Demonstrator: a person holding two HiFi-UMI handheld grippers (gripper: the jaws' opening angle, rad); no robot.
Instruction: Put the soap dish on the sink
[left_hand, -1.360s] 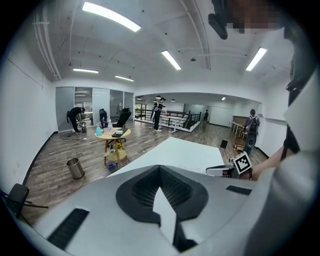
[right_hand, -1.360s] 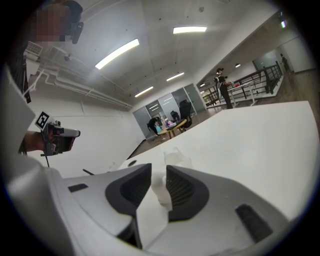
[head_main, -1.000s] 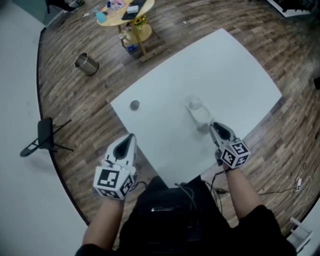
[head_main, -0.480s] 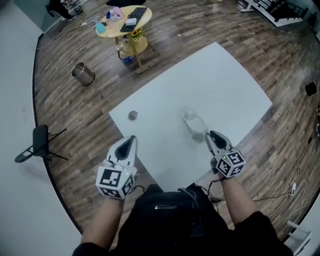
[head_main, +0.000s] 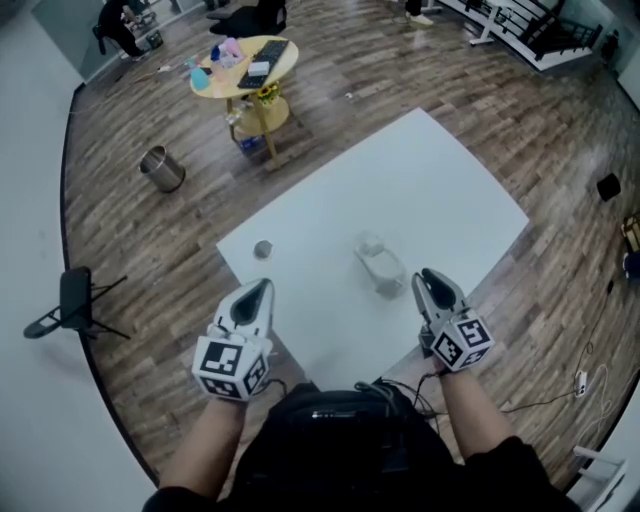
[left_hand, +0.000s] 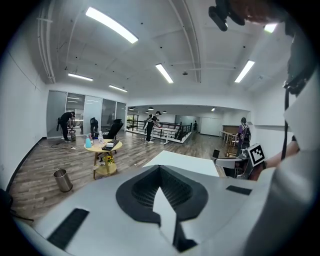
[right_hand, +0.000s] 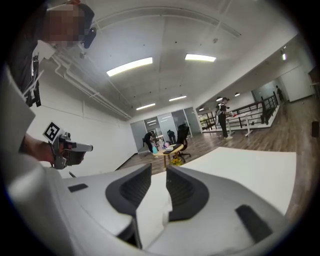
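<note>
Here, in the head view, the soap dish (head_main: 380, 266) is lying on the white tabletop (head_main: 440, 190), near its front edge and just ahead of the right tool (head_main: 431, 280), which is not touching it. The left tool (head_main: 257, 289) is hovering at the tabletop's near-left edge, well apart from the dish. A small grey round object (head_main: 263, 248) is sitting on the tabletop ahead of the left tool. On the wooden floor (head_main: 130, 230) beyond, a round yellow table (head_main: 245, 60) is carrying small items, and a metal bin (head_main: 160, 168) is standing to its left. In the left gripper view, the left tool (left_hand: 160, 175) is keeping its jaws pressed together, with nothing between them. In the right gripper view, the right tool (right_hand: 159, 175) is holding its jaws parted by a narrow gap, with nothing gripped and only the bare tabletop (right_hand: 240, 170) showing through the gap.
</note>
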